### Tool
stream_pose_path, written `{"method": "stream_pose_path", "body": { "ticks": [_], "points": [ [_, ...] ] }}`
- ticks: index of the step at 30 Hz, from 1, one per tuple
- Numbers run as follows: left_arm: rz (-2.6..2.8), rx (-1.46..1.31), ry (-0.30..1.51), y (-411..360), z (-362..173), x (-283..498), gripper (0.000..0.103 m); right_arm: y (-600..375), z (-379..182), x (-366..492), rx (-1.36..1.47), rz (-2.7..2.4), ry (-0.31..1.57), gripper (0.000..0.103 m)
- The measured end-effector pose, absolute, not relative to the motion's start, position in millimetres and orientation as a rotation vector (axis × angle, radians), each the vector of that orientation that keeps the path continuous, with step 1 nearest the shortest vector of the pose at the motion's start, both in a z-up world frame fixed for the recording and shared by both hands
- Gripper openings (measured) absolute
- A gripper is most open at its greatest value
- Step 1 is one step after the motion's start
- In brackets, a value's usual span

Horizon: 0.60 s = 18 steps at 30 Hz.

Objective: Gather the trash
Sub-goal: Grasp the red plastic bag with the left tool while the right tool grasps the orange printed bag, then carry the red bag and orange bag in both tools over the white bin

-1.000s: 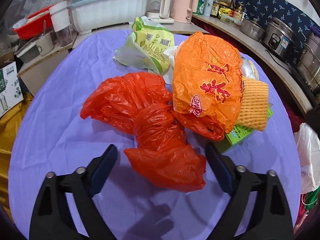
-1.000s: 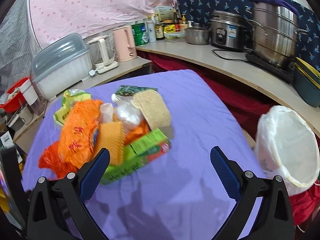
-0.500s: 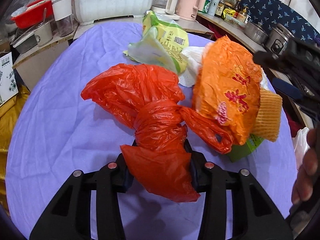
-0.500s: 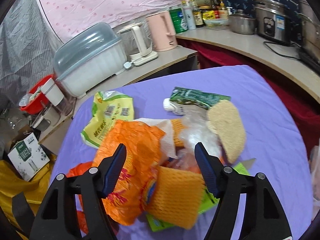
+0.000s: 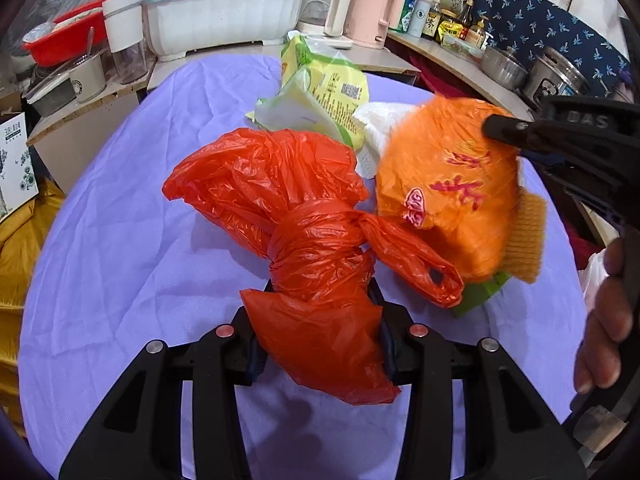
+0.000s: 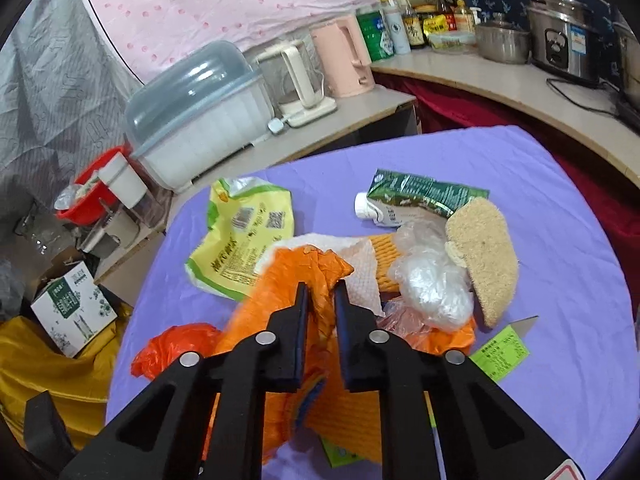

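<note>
A pile of trash lies on the purple table (image 5: 120, 240). My left gripper (image 5: 320, 292) is shut on the knotted red plastic bag (image 5: 280, 192), at its narrow twisted waist. My right gripper (image 6: 321, 292) is shut on the top of the orange plastic bag (image 6: 288, 280), which also shows in the left wrist view (image 5: 448, 184), with the right gripper (image 5: 500, 130) at its upper edge. Around it lie a yellow-green packet (image 6: 240, 232), a white paper towel (image 6: 356, 268), a clear plastic wad (image 6: 432, 288), a yellow foam net (image 5: 524, 240), a tan sponge (image 6: 480, 264) and a green carton (image 6: 416, 196).
A green leaflet (image 6: 500, 352) lies at the pile's right. Behind the table stand a white lidded dish bin (image 5: 224, 12), kettles (image 5: 332, 8), a red basin (image 5: 64, 40). A counter with pots (image 5: 552, 76) curves along the right. A box (image 6: 72, 308) sits on yellow sacks at left.
My left gripper closed on the red bag's waist. My right gripper moved left over the pile and closed on the top of the orange bag, which now stands lifted.
</note>
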State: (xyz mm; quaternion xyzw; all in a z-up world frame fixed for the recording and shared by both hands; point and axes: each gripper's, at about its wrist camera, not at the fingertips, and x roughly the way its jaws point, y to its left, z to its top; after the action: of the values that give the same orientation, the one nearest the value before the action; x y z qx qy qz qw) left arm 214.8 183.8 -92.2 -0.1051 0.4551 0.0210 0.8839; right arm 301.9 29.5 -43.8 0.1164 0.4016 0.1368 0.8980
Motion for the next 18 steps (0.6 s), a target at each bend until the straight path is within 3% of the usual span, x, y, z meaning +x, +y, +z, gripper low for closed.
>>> {"method": "stream_pose_path", "body": {
  "ticks": [18],
  "points": [
    [-0.110,-0.141,0.796,114.5,-9.0,138.1,0.041,-100.0,52.0,178.1,0.328,0.063,0.566,0.010]
  ]
}}
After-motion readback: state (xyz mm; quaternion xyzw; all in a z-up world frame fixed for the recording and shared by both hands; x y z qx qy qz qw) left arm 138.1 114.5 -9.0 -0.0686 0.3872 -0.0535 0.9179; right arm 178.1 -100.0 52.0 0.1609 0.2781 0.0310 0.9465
